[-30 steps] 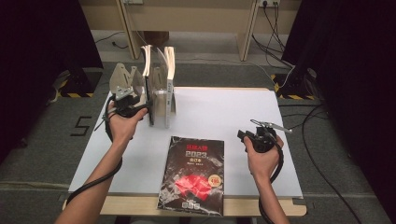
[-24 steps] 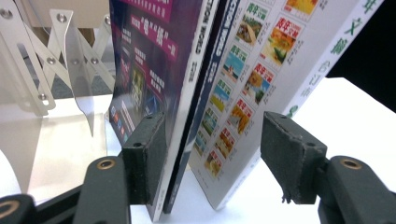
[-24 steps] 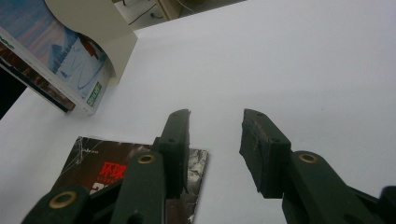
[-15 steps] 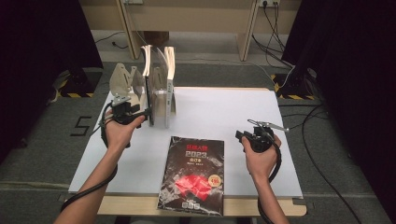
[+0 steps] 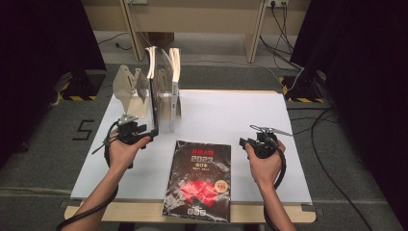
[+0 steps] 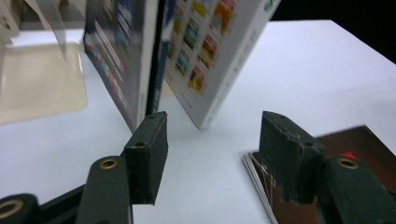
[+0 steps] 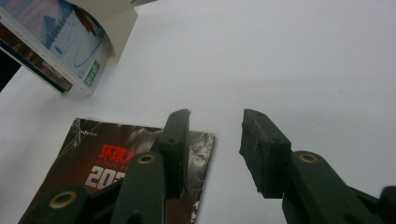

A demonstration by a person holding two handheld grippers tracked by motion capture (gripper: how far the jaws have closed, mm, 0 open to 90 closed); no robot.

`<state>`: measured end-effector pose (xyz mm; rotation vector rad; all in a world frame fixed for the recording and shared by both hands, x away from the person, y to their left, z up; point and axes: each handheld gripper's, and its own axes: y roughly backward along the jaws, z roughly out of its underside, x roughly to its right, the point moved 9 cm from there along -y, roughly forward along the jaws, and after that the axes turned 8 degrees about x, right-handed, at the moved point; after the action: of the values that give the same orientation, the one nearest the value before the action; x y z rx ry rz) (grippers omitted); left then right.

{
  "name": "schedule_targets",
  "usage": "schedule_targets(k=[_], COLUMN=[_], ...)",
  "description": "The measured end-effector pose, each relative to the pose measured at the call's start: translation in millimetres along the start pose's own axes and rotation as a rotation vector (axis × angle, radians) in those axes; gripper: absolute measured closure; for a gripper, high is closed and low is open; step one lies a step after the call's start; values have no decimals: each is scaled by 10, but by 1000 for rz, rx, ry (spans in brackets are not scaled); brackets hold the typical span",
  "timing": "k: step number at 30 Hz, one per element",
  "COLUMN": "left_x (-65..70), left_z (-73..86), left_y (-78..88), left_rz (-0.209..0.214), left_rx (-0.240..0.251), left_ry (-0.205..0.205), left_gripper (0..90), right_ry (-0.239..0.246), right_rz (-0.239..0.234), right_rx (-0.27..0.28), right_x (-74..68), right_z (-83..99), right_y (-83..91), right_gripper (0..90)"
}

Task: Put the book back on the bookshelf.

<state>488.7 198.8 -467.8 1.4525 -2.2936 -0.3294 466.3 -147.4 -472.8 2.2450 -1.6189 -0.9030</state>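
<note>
Magazine (image 5: 199, 180) lies flat at 6 o'clock on surface (image 5: 240, 120), not yet racked; book stand (image 5: 161, 91) at 11. My left gripper (image 6: 210, 144) and right gripper (image 7: 215, 140) are both wide, empty.

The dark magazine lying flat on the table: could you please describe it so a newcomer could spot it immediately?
On the white table, look at the near edge, between the person's two hands. The dark magazine lies flat there, its glossy black cover bearing red graphics, whereas the other magazines stand upright in a rack.
</note>
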Motion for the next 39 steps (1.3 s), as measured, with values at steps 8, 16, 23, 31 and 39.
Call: schedule_targets(k=[8,16,23,31,39], left_x=[203,412,570,659,653], left_z=[388,634,783,950,1014], left_y=[9,-12,-66,-134,-140], left_rz=[74,112,159,187,180], left_rx=[-73,-100,-137,-183,-196], left_ry=[36,40,66,75,57], left_gripper=[430,458,462,490,511], right_ry=[15,19,11,4,-14], right_rz=[-7,-21,-27,-28,-26], right_rx=[-70,-136,-190,-239,-272], right_x=[-49,-122,-167,-162,-125], right_z=[188,349,455,589,642], right_y=[-102,-215,-287,-399,-473], right_gripper=[625,622,616,600,582])
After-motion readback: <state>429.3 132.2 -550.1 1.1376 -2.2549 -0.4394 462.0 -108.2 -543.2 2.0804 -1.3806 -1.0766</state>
